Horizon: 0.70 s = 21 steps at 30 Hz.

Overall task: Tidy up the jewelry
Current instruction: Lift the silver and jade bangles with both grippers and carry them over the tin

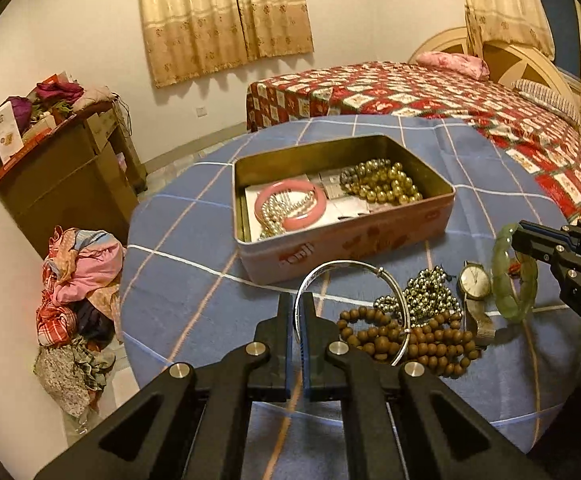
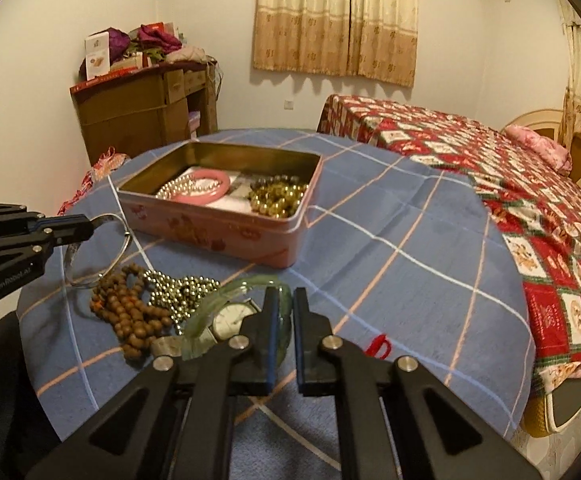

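— Holding what, each of them?
— Left tongs are clamped on the silver bangle, right tongs on the green bangle, both near the open tin on the table, probably bound for it.
— Anything unclear?
— The watch is partly hidden.

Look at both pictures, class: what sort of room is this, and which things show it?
Most likely a bedroom in a home. A bed with a red patterned cover stands behind the cloth-covered table, curtains hang at the window, and a pile of clothes lies on the floor.
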Each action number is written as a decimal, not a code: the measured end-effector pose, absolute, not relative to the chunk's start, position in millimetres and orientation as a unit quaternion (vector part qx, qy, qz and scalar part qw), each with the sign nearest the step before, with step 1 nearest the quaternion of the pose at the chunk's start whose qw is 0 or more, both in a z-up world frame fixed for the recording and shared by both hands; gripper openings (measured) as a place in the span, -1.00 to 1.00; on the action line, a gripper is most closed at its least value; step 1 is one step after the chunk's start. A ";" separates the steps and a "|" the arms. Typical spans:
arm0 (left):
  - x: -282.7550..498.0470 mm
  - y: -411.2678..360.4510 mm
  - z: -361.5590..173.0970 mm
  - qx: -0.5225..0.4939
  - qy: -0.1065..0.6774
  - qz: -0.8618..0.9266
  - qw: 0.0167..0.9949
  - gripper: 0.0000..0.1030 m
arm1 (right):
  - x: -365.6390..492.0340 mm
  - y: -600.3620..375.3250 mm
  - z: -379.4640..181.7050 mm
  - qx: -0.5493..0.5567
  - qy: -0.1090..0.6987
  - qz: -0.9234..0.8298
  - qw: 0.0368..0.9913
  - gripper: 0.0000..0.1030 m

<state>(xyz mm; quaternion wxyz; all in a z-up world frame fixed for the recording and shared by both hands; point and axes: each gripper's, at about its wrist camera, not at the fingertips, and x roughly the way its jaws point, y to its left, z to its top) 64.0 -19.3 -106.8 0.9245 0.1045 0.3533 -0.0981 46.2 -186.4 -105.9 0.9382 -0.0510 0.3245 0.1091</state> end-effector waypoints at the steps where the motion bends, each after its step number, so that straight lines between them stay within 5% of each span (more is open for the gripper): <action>1: 63.2 -17.8 -104.1 0.104 0.349 -0.094 0.927 -0.96 | 46.1 -186.5 -104.6 -0.051 0.323 0.109 0.939 -0.84; 21: 58.8 -0.8 -85.0 0.095 0.320 -0.066 0.940 -0.96 | 44.2 -196.6 -92.5 -0.046 0.304 0.097 0.947 -0.84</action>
